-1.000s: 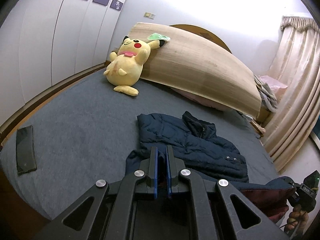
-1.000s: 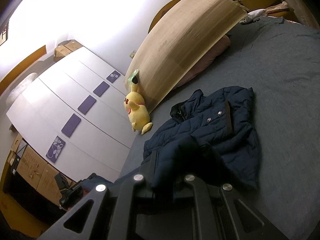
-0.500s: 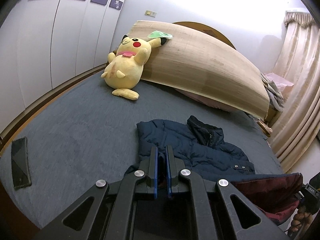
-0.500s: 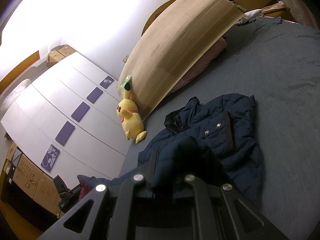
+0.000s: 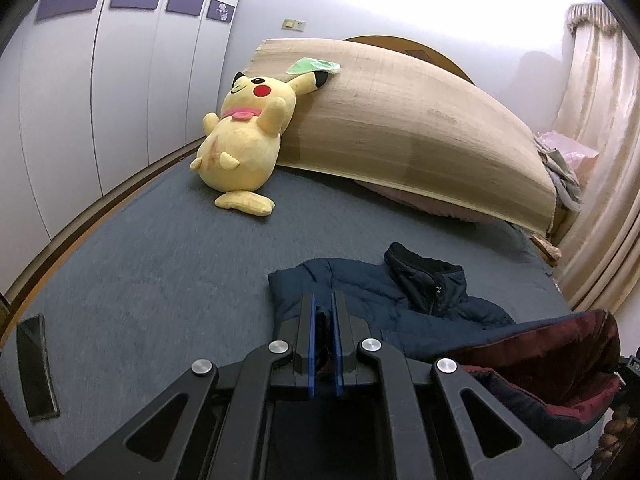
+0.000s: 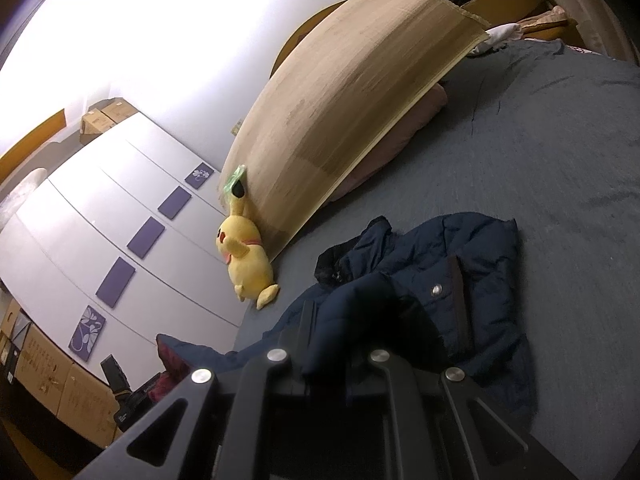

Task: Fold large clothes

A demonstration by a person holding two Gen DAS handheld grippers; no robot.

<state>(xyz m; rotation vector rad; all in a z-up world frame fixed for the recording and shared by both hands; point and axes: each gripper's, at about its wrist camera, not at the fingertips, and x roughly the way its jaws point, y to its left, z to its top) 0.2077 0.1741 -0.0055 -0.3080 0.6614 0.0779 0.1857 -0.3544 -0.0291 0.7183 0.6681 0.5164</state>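
Both grippers pinch the navy jacket (image 5: 372, 292), which lies on the grey bed (image 5: 160, 280). Left gripper (image 5: 323, 312) has its blue pads pressed on a fold of the hem. Right gripper (image 6: 344, 320) is shut on another bunch of the fabric, lifting the maroon lining. Further back, a yellow plush toy (image 5: 244, 140) leans on a tan mat (image 5: 420, 132).
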